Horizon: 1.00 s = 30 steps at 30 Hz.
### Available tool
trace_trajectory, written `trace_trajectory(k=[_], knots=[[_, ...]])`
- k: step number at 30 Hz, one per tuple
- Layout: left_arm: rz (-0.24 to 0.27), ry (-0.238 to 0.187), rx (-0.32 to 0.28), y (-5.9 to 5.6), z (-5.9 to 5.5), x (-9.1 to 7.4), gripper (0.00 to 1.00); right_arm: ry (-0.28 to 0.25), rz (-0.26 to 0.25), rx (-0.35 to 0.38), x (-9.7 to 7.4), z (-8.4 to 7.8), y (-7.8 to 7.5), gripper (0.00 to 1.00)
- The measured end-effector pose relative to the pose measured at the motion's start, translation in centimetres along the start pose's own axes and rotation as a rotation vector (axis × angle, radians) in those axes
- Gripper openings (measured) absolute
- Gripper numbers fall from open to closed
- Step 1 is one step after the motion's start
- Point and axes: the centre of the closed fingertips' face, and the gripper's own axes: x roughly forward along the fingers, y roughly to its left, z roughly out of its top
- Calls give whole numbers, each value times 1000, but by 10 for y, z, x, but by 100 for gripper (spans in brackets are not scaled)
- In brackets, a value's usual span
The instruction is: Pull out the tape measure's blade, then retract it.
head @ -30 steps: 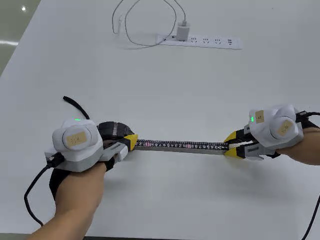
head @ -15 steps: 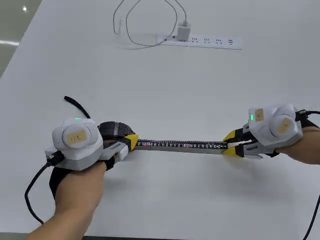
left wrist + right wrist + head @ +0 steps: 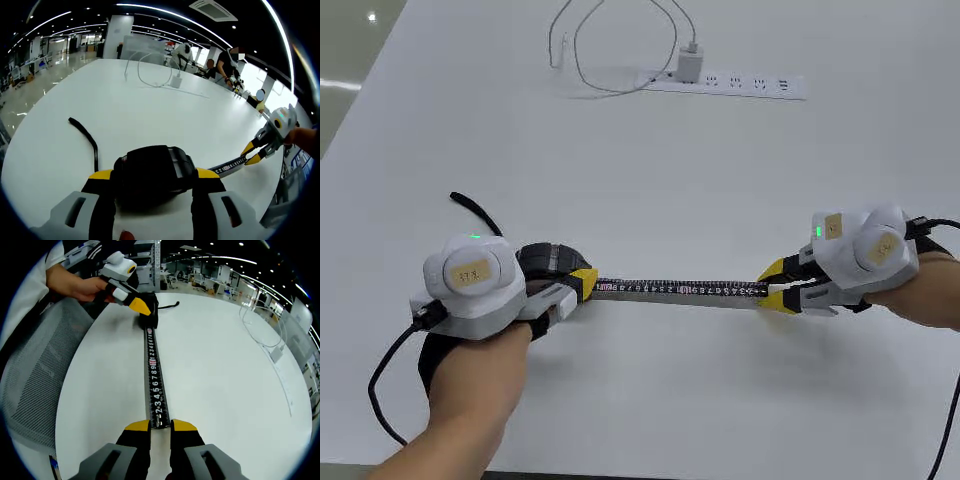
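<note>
Fingers (image 3: pixel 583 279) of the left gripper (image 3: pixel 576 287), at about 8 o'clock in the head view, are closed around the black tape measure (image 3: pixel 548 262), which sits on the white bench (image 3: pixel 650 170). In the left gripper view the tape measure (image 3: pixel 152 172) fills the gap between the yellow tips. From it the blade (image 3: pixel 680 291) runs straight toward 3 o'clock, numbers facing up, low over the bench. The right gripper (image 3: pixel 778 285), at about 4 o'clock, has its fingers narrowed onto the blade's far end. In the right gripper view the yellow fingertips (image 3: pixel 136 426) pinch that end from both sides, and the blade (image 3: pixel 154 385) stretches away toward 12 o'clock. A black strap (image 3: pixel 472 212) trails from the tape measure toward 10 o'clock. Farthest, near 12 o'clock, lies a white power strip (image 3: pixel 725 83) with a charger (image 3: pixel 688 66) plugged in and a white cable (image 3: pixel 582 60) looping beside it.
</note>
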Motion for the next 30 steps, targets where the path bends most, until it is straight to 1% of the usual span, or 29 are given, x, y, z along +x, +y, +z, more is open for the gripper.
trace_trajectory(k=[15,25,30], knots=[[-7,-3,-23,0,0,-1,57,-22,6,-3,9,15,-1,10],[-11,-5,-31,0,0,0,57,-26,9,-4,16,18,-3,10],[-12,-6,-38,1,0,0,57,-30,7,-6,18,23,-3,10]])
